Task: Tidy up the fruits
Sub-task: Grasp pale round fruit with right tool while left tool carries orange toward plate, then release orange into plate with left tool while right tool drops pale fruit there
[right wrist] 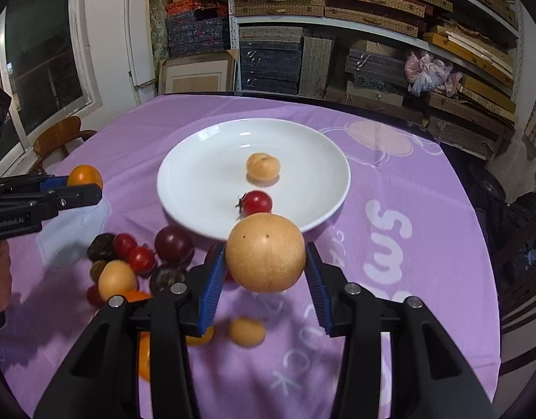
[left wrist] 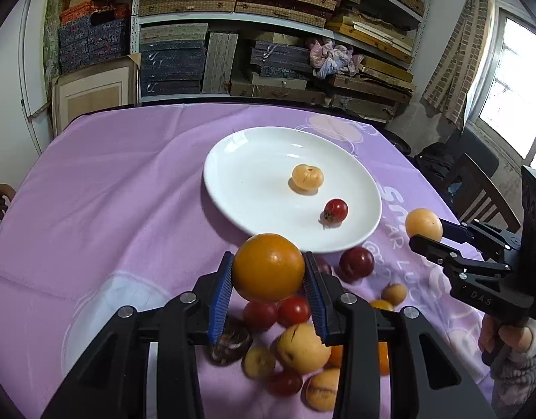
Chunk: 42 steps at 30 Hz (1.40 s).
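My left gripper [left wrist: 268,272] is shut on an orange [left wrist: 268,267] and holds it above the fruit pile, just short of the white plate [left wrist: 247,174]. My right gripper [right wrist: 266,253] is shut on a tan round fruit [right wrist: 265,252], held near the plate's [right wrist: 198,174] front rim. The plate holds a small tan fruit [right wrist: 262,167] and a red cherry tomato [right wrist: 256,202]. The right gripper also shows in the left wrist view [left wrist: 428,234], and the left gripper in the right wrist view [right wrist: 75,188].
A pile of loose fruit [left wrist: 296,342] lies on the purple tablecloth [left wrist: 128,192] under the left gripper: cherry tomatoes, dark plums, tan fruits, an orange. Wooden chairs [right wrist: 58,139] stand at the table's edges. Shelves of boxes [right wrist: 338,35] fill the back wall.
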Each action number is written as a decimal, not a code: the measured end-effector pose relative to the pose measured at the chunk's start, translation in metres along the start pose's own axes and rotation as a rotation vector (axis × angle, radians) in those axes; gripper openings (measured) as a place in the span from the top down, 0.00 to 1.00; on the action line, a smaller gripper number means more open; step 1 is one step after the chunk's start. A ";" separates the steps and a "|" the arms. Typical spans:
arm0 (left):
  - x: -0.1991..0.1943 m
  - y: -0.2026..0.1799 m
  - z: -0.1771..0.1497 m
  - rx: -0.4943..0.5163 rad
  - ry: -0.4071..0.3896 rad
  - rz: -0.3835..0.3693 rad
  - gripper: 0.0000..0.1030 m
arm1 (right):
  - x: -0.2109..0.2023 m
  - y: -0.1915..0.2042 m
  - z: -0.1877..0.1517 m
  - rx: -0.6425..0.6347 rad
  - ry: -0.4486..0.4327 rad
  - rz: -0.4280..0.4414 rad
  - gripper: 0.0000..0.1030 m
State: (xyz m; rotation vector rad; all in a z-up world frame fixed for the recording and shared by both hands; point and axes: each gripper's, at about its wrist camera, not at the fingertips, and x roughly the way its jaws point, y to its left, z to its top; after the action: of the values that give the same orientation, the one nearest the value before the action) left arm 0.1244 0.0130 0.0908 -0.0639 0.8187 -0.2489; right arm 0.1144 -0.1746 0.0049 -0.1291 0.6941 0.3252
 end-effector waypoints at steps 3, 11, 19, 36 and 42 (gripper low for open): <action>0.034 -0.007 0.016 0.002 0.037 0.013 0.61 | 0.030 -0.009 0.025 0.025 0.017 -0.023 0.57; 0.093 -0.012 0.045 0.001 0.086 0.022 0.61 | 0.091 -0.030 0.055 0.101 0.068 -0.021 0.57; 0.080 -0.001 0.043 -0.021 0.072 0.032 0.46 | 0.068 -0.043 0.048 0.154 -0.009 -0.003 0.33; -0.037 0.037 -0.074 -0.074 -0.095 0.198 0.13 | -0.038 -0.059 -0.077 0.382 -0.162 0.018 0.04; -0.021 0.045 -0.079 -0.083 -0.083 0.187 0.13 | -0.036 -0.075 -0.077 0.415 -0.170 -0.003 0.04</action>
State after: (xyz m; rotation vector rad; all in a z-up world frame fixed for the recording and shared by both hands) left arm 0.0616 0.0652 0.0454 -0.0743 0.7466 -0.0353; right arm 0.0669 -0.2715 -0.0303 0.2893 0.5793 0.1814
